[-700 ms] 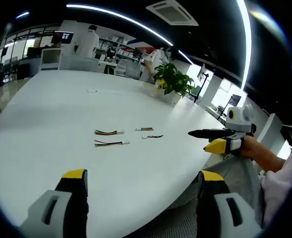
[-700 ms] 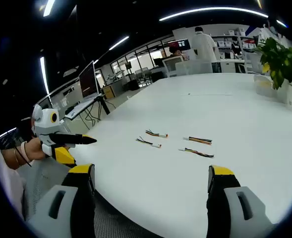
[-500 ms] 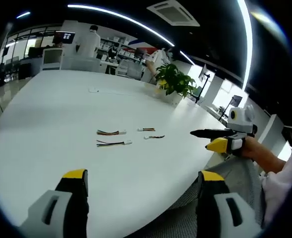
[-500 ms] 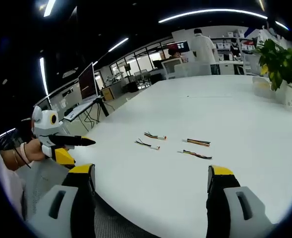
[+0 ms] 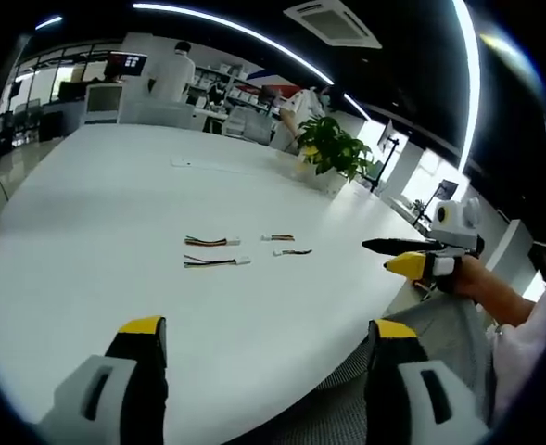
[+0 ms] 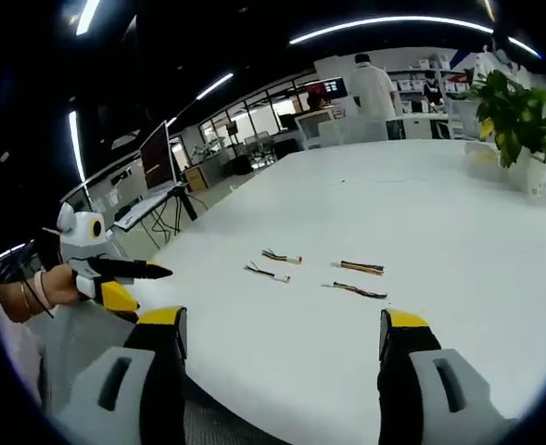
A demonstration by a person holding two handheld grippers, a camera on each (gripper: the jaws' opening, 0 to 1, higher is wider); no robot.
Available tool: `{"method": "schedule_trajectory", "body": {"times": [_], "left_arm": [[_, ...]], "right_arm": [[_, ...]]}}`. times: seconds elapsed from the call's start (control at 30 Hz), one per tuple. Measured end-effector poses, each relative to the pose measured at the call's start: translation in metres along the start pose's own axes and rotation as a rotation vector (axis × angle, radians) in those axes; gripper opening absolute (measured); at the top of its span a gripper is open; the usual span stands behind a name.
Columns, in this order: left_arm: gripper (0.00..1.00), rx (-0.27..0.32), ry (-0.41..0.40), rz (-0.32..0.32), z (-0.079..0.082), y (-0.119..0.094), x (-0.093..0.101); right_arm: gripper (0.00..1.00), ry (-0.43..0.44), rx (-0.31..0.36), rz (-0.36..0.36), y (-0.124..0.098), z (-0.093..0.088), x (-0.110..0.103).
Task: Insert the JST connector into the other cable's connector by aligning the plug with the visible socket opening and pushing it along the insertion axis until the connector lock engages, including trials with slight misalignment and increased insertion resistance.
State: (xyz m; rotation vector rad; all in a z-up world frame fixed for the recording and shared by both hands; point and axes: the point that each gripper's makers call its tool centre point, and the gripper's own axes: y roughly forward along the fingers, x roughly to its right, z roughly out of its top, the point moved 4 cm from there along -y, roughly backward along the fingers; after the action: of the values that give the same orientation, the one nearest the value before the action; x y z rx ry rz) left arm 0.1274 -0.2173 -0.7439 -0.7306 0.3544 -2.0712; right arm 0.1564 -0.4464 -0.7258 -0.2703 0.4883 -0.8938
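Cables (image 5: 212,242) with small connectors are laid in a loose group of four mid-worktop (image 5: 87,232), well apart from both hand-held grippers; left hand-held gripper (image 5: 263,348) and right hand-held gripper (image 6: 282,338) are held wide, nothing gripped

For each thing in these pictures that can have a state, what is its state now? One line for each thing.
Left hand-held gripper: open, holds nothing, above the near table edge.
Right hand-held gripper: open, holds nothing.
Four short cables: lying loose on the white table, apart from each other, none mated.
Potted plant: upright near the far table edge.
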Motion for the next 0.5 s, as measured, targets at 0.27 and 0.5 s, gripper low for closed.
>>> {"method": "schedule_trajectory", "body": {"times": [0.27,0.5], "left_arm": [[0.85,-0.026,-0.003,-0.008,-0.0039,0.0015,0.0005],[0.83,-0.024,-0.024,-0.024,-0.0046,0.0024,0.0012]], "right_arm": [[0.82,0.006,-0.013,-0.002,0.0007,-0.0014,0.001],[0.8,0.029,0.005,-0.009,-0.0006,0.0008,0.0037]]}}
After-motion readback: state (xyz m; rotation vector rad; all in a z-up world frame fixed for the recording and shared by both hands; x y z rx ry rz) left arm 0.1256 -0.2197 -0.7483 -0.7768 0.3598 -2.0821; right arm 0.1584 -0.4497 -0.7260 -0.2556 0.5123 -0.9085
